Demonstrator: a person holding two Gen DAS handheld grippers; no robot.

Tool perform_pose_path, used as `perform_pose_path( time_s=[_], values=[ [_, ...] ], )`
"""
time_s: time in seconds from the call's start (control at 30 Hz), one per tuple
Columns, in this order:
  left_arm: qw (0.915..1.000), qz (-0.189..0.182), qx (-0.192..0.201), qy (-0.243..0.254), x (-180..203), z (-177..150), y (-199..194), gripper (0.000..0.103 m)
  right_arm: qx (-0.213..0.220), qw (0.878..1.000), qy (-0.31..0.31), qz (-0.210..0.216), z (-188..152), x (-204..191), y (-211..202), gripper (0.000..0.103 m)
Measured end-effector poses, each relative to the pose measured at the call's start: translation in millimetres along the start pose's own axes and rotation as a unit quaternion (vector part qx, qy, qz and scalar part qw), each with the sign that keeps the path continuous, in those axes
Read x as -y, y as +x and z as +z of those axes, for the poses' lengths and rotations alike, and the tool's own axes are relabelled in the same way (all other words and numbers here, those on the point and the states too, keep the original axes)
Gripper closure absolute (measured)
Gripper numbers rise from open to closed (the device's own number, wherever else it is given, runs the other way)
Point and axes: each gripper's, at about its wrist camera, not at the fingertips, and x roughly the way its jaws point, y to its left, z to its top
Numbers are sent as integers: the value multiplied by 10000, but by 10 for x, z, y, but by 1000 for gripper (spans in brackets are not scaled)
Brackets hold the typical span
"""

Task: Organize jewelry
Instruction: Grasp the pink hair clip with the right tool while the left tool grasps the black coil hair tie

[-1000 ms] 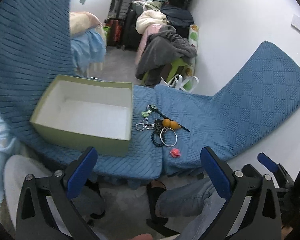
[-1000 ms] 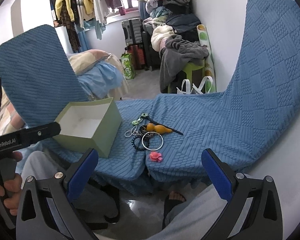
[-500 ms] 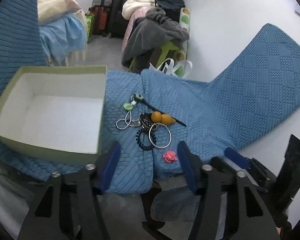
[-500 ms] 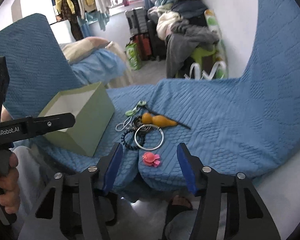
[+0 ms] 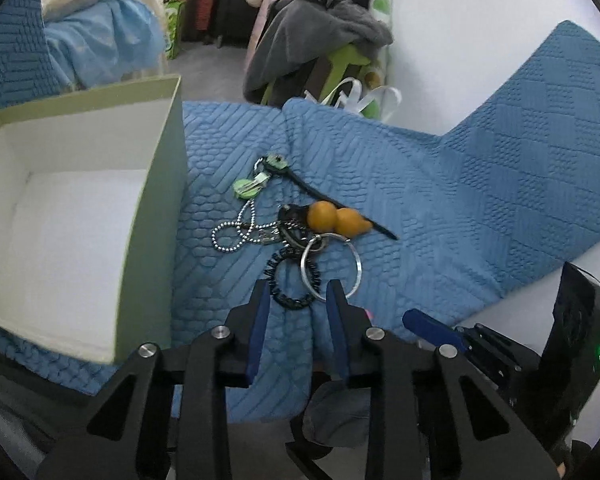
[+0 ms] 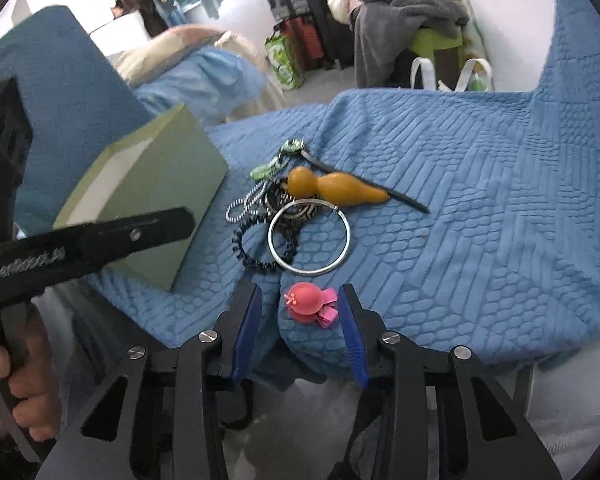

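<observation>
pink hair clip [image 6: 311,304] between closing right tongs [image 6: 300,300] — untouched, near silver ring [image 6: 309,236]

An open box [image 5: 80,208] sits on the left of the quilted cover [image 5: 440,208], and just to its right the jewelry lies in a loose cluster: a clip [image 5: 250,186] farthest, a bead chain [image 5: 232,236] nearer and leftmost, a gourd charm [image 5: 334,220] to the right lying across a thin stick [image 5: 364,218], then a metal ring [image 5: 332,266] overlapping a coiled hair tie [image 5: 290,280] on its left. Nearest of all, apart from the cluster at the cover's near edge, lies a small hair clip [image 6: 310,304], between the fingers of the right claw [image 6: 300,304], whose jaws are closing without touching it; the left claw [image 5: 294,296], also closing, hovers at the near side of the hair tie and ring. Far behind the cover, a heap of clothes [image 5: 316,36] lies on a stool and suitcases [image 5: 208,4] stand to its left.
</observation>
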Motion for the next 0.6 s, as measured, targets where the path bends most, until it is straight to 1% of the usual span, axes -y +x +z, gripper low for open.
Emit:
perform_pose_path(
  time_s=[0.07, 0.13, 0.23, 0.33, 0.4, 0.43, 0.5, 0.6],
  values=[
    [10000, 65, -23, -17, -12, 12, 78, 73, -170, 9998, -48, 80, 3, -6, 95, 67],
    [9999, 137, -54, 14, -12, 13, 155, 73, -330, 9994, -117, 7, 9, -10, 199, 67],
    [9998, 158, -133, 2, -2, 10, 271, 73, -328, 9987, -335, -192, 19, -61, 262, 67],
    [9996, 220, -173, -2, 12, 14, 380, 73, -477, 9967, -515, -411, 16, -66, 385, 67],
    [9993, 315, -187, -63, 6, 0, 437, 73, -498, 9958, -567, -511, 16, -61, 421, 67],
    [9991, 367, -184, -51, 3, -8, 461, 73, -515, 9959, -564, -487, 12, -56, 427, 68],
    [9989, 445, -169, 2, 3, -2, 508, 74, -544, 9959, -525, -493, 20, -42, 435, 73],
    [9988, 463, -162, -40, -25, -15, 557, 74, -592, 9961, -447, -477, 30, -12, 426, 74]
  ],
)
